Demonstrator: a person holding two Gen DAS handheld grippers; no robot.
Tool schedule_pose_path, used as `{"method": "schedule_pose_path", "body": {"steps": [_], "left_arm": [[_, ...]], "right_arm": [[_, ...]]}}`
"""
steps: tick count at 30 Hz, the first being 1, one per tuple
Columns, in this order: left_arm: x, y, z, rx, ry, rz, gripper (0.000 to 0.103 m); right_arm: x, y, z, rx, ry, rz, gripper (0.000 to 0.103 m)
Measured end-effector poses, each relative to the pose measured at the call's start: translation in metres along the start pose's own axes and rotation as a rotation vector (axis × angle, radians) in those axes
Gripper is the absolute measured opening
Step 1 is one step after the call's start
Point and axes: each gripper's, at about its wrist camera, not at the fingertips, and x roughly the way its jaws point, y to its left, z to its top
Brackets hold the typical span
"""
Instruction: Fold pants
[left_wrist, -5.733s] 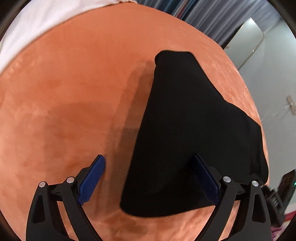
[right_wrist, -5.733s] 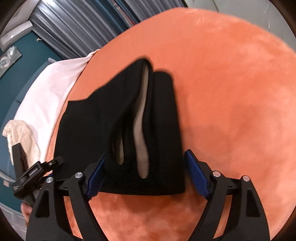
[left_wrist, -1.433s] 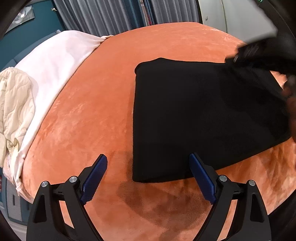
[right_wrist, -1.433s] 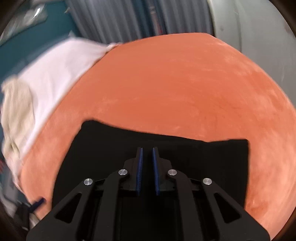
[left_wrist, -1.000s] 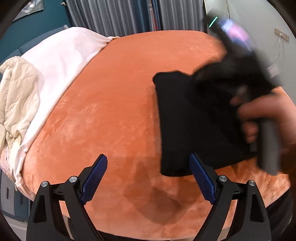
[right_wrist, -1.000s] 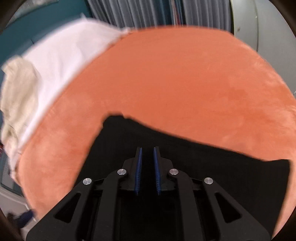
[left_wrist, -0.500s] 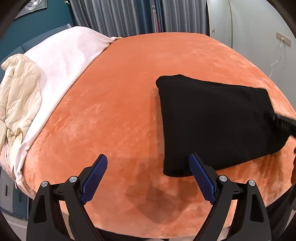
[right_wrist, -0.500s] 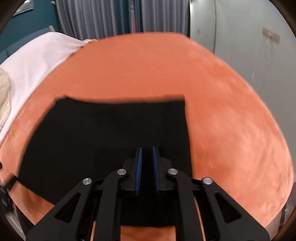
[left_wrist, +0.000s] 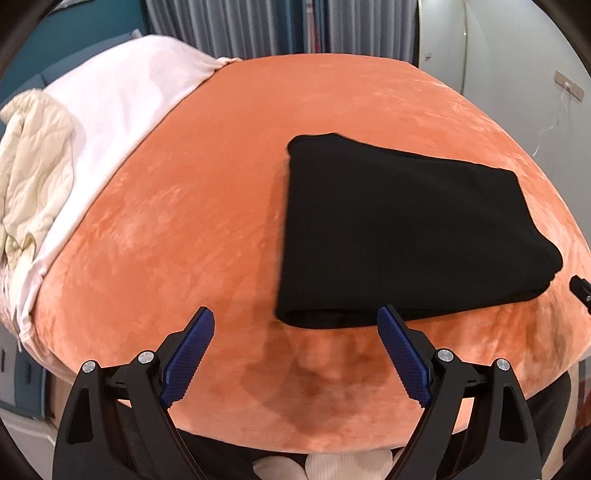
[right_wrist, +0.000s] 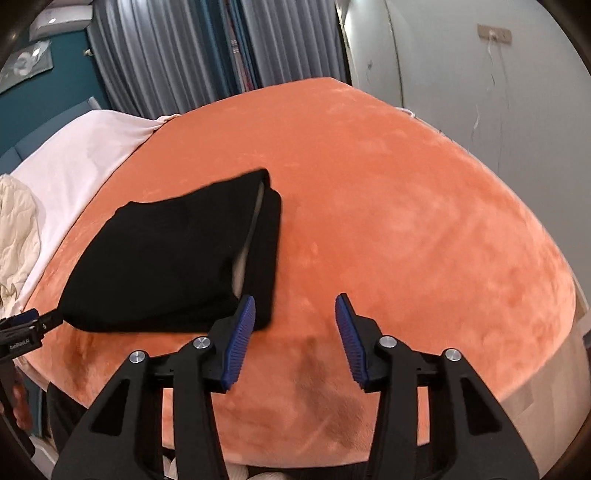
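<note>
The black pants (left_wrist: 399, 236) lie folded into a compact rectangle on the orange bed cover (left_wrist: 207, 221). In the right wrist view the pants (right_wrist: 173, 258) sit left of centre, with a strip of pale lining showing at the open fold. My left gripper (left_wrist: 293, 332) is open and empty, hovering just in front of the pants' near edge. My right gripper (right_wrist: 295, 314) is open and empty, just right of the pants' near corner, its left fingertip (right_wrist: 245, 314) by the fabric edge.
A white sheet (left_wrist: 122, 96) and a cream quilted blanket (left_wrist: 33, 162) lie at the bed's left side. Grey curtains (right_wrist: 177, 55) and a white wall (right_wrist: 480, 92) stand behind. The bed's near edge (left_wrist: 332, 439) drops off close below the grippers.
My right gripper has opened and let go of the pants, then drawn back to their right. The pants now lie still and folded. My left gripper stays open.
</note>
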Motion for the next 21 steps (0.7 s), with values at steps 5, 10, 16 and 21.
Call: {"method": "schedule_pose_path", "body": {"steps": [5,10,16,21], "left_arm": [[-0.008,-0.025,-0.002,0.063,-0.021,0.019,0.087],[-0.002,-0.040,0.000,0.087,-0.002,0.041,0.087],[0.003,-0.055,0.003,0.119,0.005,0.069,0.087],[0.010,-0.068,0.007,0.136,0.016,0.073,0.087]], "right_arm": [[0.006,-0.007,0.000,0.001,-0.003,0.038,0.039],[0.027,-0.007,0.018,-0.044,0.003,0.083,0.039],[0.055,0.009,0.026,-0.129,0.065,0.176,0.039],[0.060,0.012,0.035,-0.144,0.091,0.278,0.039]]}}
